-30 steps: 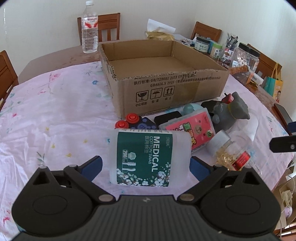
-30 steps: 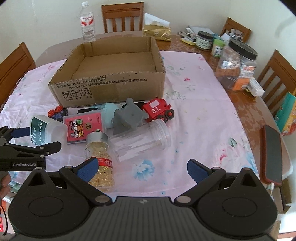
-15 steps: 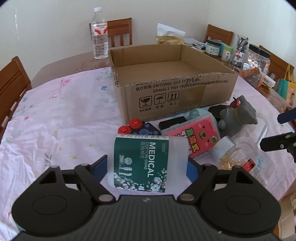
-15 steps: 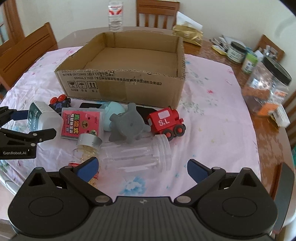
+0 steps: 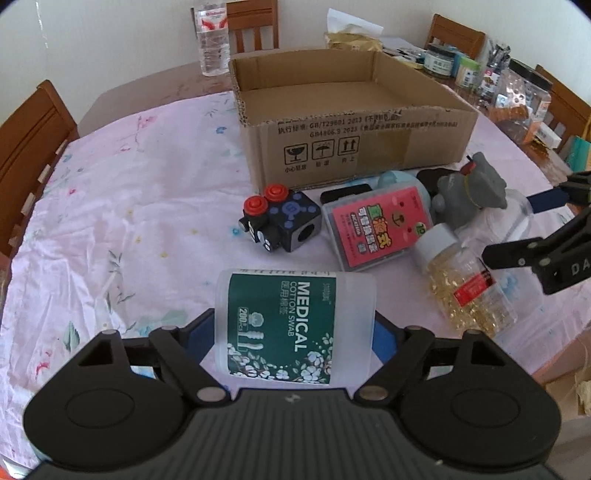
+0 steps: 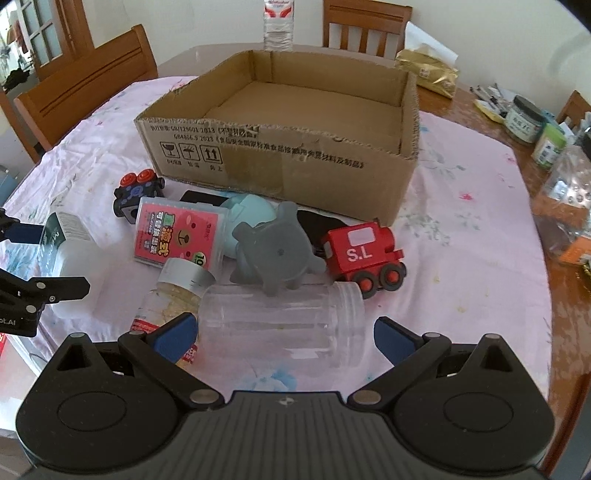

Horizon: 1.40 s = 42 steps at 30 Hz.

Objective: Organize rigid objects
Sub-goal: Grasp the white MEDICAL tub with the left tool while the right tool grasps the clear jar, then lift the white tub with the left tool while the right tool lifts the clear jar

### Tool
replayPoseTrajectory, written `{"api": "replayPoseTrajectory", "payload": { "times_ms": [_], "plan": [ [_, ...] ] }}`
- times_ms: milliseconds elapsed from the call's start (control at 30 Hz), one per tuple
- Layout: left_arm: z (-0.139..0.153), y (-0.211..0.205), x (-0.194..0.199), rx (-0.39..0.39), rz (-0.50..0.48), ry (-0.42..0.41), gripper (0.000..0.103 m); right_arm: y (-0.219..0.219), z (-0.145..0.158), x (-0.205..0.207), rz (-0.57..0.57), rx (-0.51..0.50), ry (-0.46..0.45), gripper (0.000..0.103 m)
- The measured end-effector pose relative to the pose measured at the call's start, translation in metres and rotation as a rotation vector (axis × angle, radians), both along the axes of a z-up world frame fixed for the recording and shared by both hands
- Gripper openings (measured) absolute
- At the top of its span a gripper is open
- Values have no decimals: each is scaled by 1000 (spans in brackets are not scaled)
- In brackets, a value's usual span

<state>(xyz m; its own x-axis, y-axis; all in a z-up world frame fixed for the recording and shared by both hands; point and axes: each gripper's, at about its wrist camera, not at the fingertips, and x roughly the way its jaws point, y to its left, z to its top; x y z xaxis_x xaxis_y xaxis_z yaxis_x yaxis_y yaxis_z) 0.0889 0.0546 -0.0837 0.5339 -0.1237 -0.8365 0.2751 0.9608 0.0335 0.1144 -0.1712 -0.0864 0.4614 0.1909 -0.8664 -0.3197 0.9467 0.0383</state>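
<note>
My left gripper (image 5: 291, 336) is shut on a white cotton swab tub (image 5: 291, 325) with a green label and holds it above the cloth; the tub also shows in the right wrist view (image 6: 64, 243). My right gripper (image 6: 284, 332) is open, its fingers on either side of a clear plastic jar (image 6: 280, 321) lying on its side. An empty cardboard box (image 5: 351, 122) stands behind the pile. Loose items lie in front of it: a pink card case (image 5: 373, 225), a pill bottle (image 5: 465, 280), a grey toy (image 6: 273, 251), a red train (image 6: 364, 254) and a black fidget cube (image 5: 280, 221).
A pink floral cloth (image 5: 129, 206) covers the table. A water bottle (image 5: 212, 35) stands behind the box. Jars and containers (image 5: 517, 92) crowd the far right. Wooden chairs (image 6: 85, 81) ring the table. A pale blue object (image 6: 251, 214) lies behind the grey toy.
My left gripper closed on the cotton swab tub and lifted it off the pile. My right gripper moved forward and down until the clear jar lies between its open fingers.
</note>
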Motion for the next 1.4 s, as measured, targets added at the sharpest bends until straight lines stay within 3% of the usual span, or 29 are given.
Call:
{"api": "replayPoseTrajectory", "payload": {
  "times_ms": [367, 600, 667, 1400],
  "plan": [
    [-7, -7, 9, 0, 29, 7, 85, -28, -20, 11, -97, -35, 45, 103],
    [-22, 0, 5, -26, 49, 68, 94, -29, -31, 7, -37, -61, 50, 103],
    [-27, -3, 4, -2, 55, 74, 103, -29, -31, 7, -29, -59, 49, 103],
    [-32, -8, -5, -27, 214, -31, 102, -32, -32, 1, 17, -39, -19, 103]
  ]
}}
